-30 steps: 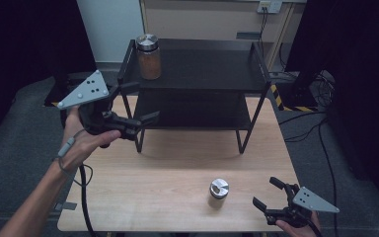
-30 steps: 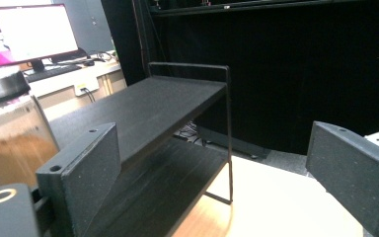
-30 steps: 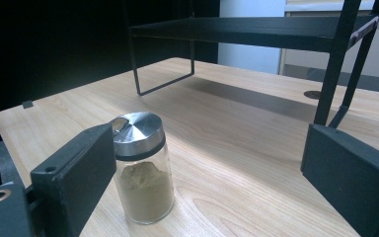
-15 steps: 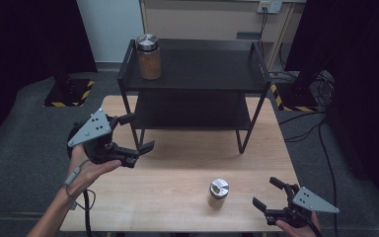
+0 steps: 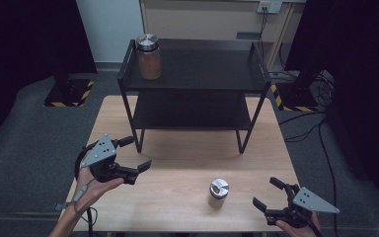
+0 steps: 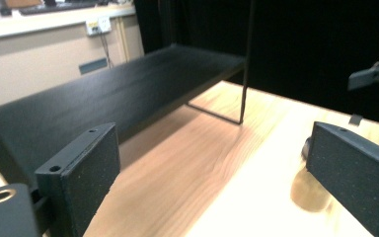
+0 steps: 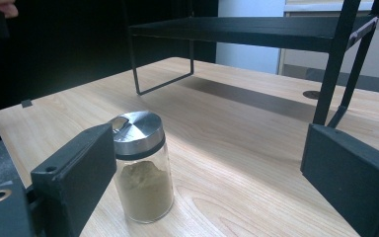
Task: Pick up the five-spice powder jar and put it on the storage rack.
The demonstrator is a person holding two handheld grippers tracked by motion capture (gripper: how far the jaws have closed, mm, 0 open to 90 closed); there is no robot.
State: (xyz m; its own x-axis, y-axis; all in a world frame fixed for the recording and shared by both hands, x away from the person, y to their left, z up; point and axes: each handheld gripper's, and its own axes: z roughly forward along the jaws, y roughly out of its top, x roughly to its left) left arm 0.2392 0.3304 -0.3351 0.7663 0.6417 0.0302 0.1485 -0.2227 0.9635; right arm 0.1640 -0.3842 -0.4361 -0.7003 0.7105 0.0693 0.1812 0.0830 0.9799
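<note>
The black shelf rack [image 5: 195, 74] carries one spice jar [image 5: 149, 57] on its top tier, so you seem to be between placements. The small jar [image 5: 219, 188] stands on the table [image 5: 177, 197] near your right gripper [image 5: 269, 195]; both it and the left gripper [image 5: 134, 155] hold nothing, jaws spread wide. Next, line those right jaws around the jar. In the left gripper view, glare and a jaw hide most of it.

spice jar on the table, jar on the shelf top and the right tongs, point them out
spice jar [image 7: 143, 173], right gripper view, glass body over the powder
jar on the shelf top [image 5: 149, 63], high view, amber glass side
right tongs [image 5: 266, 195], high view, gap midway between the open fingertips
</note>
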